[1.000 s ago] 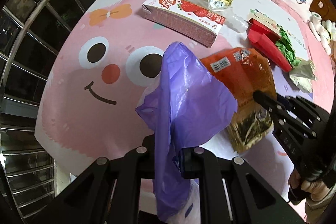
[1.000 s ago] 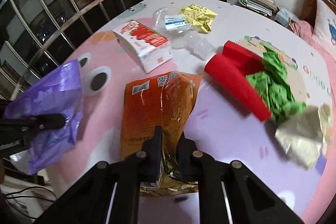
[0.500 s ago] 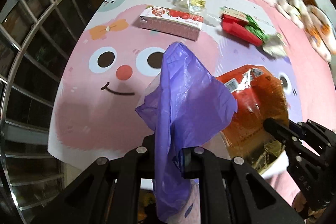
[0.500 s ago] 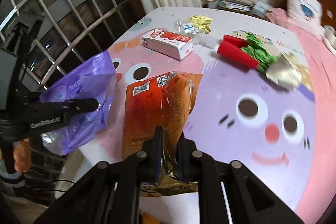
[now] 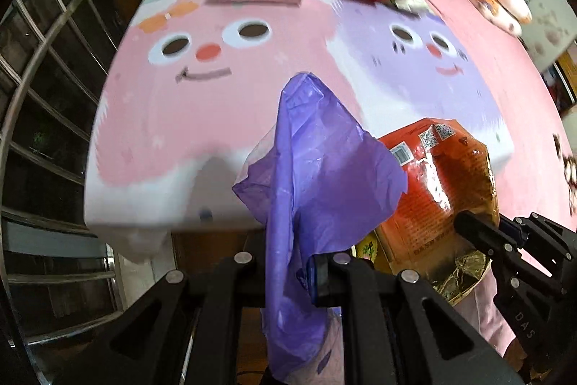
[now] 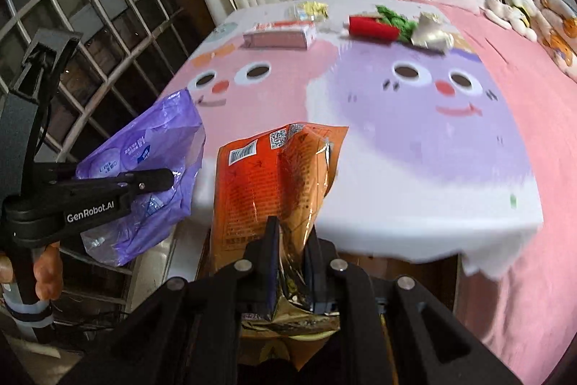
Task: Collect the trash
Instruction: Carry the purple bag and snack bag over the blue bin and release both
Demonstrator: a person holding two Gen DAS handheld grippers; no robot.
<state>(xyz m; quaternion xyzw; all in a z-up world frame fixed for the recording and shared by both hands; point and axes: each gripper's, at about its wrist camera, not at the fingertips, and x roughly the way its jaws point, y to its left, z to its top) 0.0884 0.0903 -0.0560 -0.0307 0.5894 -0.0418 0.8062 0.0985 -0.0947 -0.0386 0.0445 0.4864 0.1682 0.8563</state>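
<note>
Left wrist view: left gripper (image 5: 288, 271) is clamped on a purple bag (image 5: 317, 168), held off the bed's (image 5: 151, 132) edge; an orange packet (image 5: 440, 183) hangs just beside it.
Right wrist view: right gripper (image 6: 290, 251) is clamped on the orange packet (image 6: 277, 179); the carton (image 6: 279, 36) and red wrapper (image 6: 373, 27) lie far up the bed (image 6: 432, 150).

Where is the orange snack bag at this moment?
The orange snack bag is clamped in the right gripper, off the bed's near edge. In the right wrist view, the purple plastic bag, held by the left gripper, hangs to its left.
</note>
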